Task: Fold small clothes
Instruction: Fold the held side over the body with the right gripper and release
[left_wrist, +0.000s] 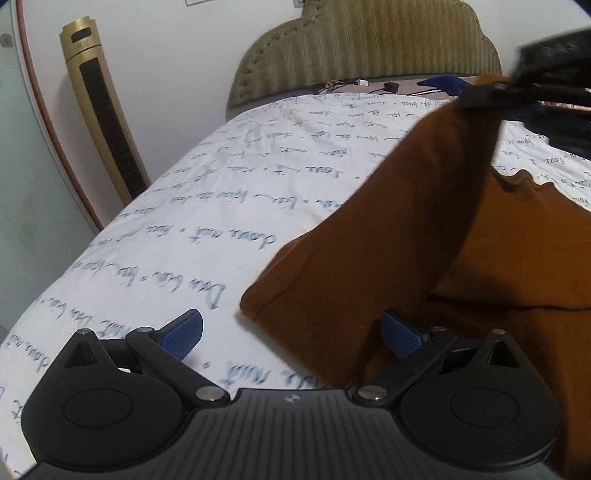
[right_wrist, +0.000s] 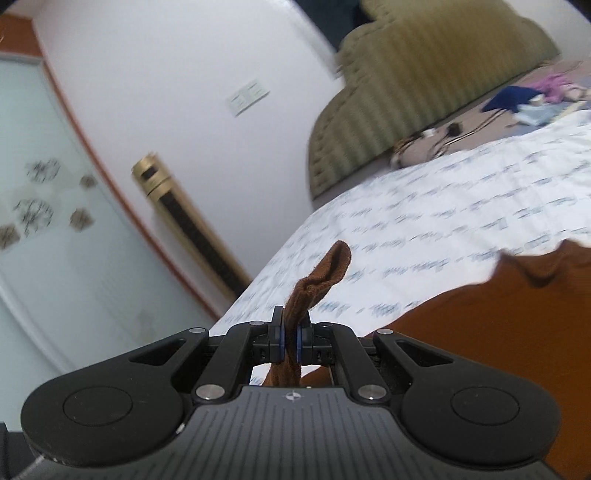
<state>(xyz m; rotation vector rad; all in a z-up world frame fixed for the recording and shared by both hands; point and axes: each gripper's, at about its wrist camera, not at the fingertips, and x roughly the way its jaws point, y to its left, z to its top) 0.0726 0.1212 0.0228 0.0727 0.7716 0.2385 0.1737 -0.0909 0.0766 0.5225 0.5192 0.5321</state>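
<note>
A brown garment (left_wrist: 424, 236) lies on the white bed sheet with blue script (left_wrist: 221, 192). One part of it is lifted up toward the upper right, where my right gripper (left_wrist: 495, 92) pinches it. My left gripper (left_wrist: 291, 332) is open, low over the sheet, with the garment's near corner between its blue pads (left_wrist: 184, 332). In the right wrist view my right gripper (right_wrist: 290, 339) is shut on a bunched fold of the brown garment (right_wrist: 321, 277), which sticks up past the fingertips. More of the garment (right_wrist: 498, 325) hangs at the right.
A green padded headboard (left_wrist: 369, 48) stands at the far end of the bed. A gold tower fan (left_wrist: 103, 110) stands by the white wall at left. Cables and a charger (left_wrist: 388, 86) and other clothes (right_wrist: 517, 99) lie near the headboard. A frosted glass door (right_wrist: 55, 240) is at left.
</note>
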